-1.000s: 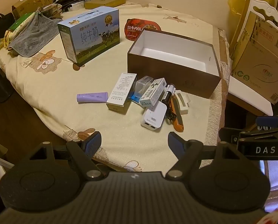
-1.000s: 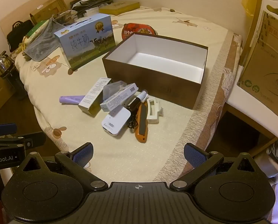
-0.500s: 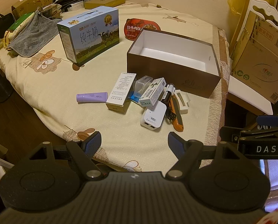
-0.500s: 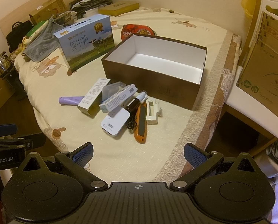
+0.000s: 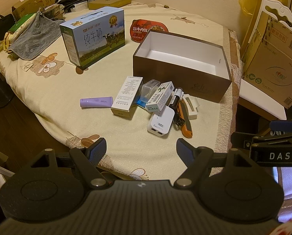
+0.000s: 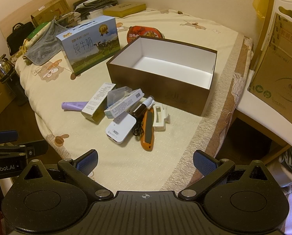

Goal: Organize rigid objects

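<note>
Small items (image 5: 157, 105) piled by brown box (image 5: 181, 76), both grippers (image 5: 141, 146) (image 6: 145, 159) wide apart, holding nothing

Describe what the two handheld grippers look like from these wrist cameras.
Both are matte black: ribbed centre plate, a round disc on each side, angled arms with silver pivot screws, blue textured fingertip pads. The left gripper and right gripper match. White lettering shows on each one's side: "DAS" and "nRobot.AI".

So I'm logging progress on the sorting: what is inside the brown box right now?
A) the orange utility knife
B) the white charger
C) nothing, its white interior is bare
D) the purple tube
C: the brown box shows only its bare white interior, while the orange utility knife, purple tube and white charger lie on the bedspread in front of it.
</note>
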`<state>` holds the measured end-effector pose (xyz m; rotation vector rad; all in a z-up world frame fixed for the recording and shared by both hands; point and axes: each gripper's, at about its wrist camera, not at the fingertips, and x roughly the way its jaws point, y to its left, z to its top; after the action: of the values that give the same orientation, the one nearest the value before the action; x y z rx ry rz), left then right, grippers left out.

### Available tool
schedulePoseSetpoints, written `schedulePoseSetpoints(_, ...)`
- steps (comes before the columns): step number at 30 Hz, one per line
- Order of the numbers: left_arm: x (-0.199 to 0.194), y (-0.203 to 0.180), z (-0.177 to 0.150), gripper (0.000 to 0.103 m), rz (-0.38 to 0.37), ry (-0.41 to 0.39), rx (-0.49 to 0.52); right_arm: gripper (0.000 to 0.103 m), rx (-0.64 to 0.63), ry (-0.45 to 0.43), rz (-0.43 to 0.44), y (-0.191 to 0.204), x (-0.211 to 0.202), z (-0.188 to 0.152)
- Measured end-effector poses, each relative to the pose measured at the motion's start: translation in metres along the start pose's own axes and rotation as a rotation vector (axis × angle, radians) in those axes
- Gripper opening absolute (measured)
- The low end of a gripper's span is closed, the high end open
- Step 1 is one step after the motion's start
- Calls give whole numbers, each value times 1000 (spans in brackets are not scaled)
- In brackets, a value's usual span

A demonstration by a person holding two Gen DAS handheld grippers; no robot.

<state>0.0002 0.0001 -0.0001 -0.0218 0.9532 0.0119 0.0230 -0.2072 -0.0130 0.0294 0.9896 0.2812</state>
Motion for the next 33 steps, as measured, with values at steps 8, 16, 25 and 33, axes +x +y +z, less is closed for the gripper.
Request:
schedulePoseSetpoints(8, 0, 0, 0, 76, 0, 0, -1, 101, 0, -1, 0, 0, 0, 0)
schedulePoseSetpoints(16, 0, 0, 0, 76, -1, 0, 0, 101, -1, -2, -1, 0, 0, 0)
schedulePoseSetpoints(25, 0, 0, 0, 76, -1, 1, 1, 101, -1, -2, -2, -1, 1, 1)
schedulePoseSetpoints(33, 15, -9, -11, 76, 0, 8, -1, 101, 6, 4, 0, -4, 4, 1)
